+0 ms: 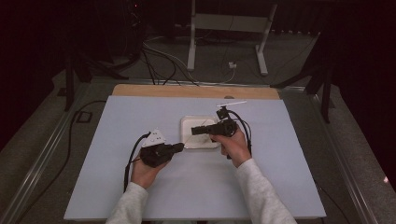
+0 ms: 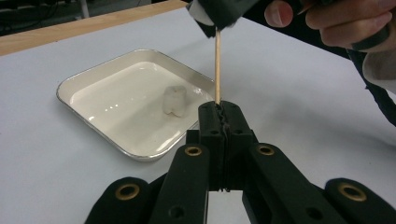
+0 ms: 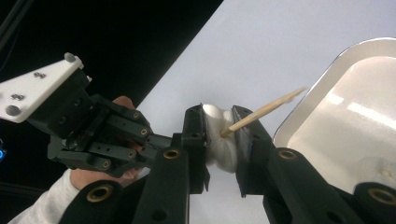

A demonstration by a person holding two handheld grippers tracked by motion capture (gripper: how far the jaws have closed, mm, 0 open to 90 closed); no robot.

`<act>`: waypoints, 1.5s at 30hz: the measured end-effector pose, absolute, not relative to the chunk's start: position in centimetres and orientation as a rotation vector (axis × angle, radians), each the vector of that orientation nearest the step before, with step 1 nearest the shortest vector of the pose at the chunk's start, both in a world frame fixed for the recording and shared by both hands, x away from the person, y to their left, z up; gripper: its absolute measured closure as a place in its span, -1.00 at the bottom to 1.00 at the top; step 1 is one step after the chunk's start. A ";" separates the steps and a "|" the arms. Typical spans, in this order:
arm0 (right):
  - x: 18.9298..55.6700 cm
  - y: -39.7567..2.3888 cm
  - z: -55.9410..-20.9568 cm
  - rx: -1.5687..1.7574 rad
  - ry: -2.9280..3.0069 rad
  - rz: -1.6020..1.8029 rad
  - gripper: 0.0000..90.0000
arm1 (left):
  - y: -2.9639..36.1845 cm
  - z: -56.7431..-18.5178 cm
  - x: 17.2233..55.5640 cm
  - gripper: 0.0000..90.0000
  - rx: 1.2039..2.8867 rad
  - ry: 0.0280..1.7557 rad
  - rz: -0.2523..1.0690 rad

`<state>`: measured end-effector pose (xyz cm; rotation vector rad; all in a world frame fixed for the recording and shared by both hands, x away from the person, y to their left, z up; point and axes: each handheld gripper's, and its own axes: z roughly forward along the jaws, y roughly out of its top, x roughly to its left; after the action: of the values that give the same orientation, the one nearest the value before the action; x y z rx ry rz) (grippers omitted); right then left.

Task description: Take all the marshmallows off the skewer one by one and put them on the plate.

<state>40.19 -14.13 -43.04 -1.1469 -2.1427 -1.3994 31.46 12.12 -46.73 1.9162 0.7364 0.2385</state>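
Table (image 1: 140,186): pale sheet, my work surface. Tray (image 2: 93,81): white, square, near the middle, between my hands; one marshmallow (image 2: 174,100) lies in it. My left tongs (image 2: 219,112): jaws clamped tight on the skewer's (image 2: 217,65) end, steadying it, I judge, for threading. My right tongs (image 3: 219,135): partly closed, squeezing a second marshmallow (image 3: 219,140) onto the skewer's tip. The right gripper view shows that piercing; the left gripper view shows the tray's piece plainly.

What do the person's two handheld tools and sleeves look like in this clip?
Both are black, with linked jaws pinned by brass-ringed pivots. The left tool carries a pale three-cornered plate; a black cable trails from it. The right tool has a looping black cable too. Sleeves are light grey.
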 end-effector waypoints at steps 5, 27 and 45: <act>40.8 -16.0 -42.4 -1.224 -2.082 -1.467 0.72 | 12.7 -47.0 31.5 1.00 1.917 0.743 0.227; 41.1 -16.7 -41.2 -1.212 -2.144 -1.483 0.72 | 12.9 -46.6 31.4 1.00 1.922 0.722 0.245; 41.0 -17.7 -40.8 -1.342 -2.347 -1.497 0.63 | 13.7 -46.5 31.5 1.00 1.898 0.790 0.272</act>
<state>41.00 -17.75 -40.79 -1.3417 -2.3472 -1.4968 31.53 13.74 -46.52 1.8982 0.7895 0.2720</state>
